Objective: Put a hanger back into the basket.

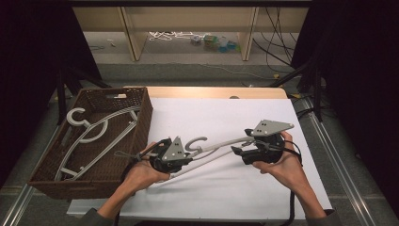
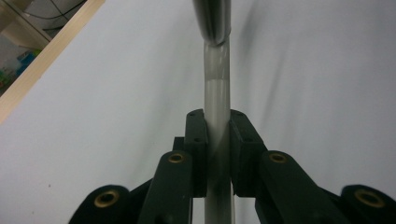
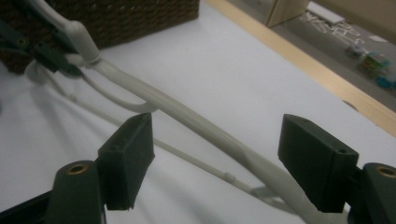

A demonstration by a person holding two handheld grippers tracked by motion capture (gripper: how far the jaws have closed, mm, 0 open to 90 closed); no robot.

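Our left gripper (image 1: 181, 153) is clamped on the arm of the grey hanger (image 1: 221, 145) near its hook, the left hand (image 1: 141, 172) cupping it from below, palm up. Our right gripper (image 3: 215, 161) stands wide, its pads clear of the hanger's other arm, which passes between them; the right hand (image 1: 282, 165) cradles it from beneath. The hanger spans the white worktop (image 1: 226, 113) between both grippers. Beside it, the wicker basket (image 1: 141, 117) holds more hangers (image 1: 94, 134).
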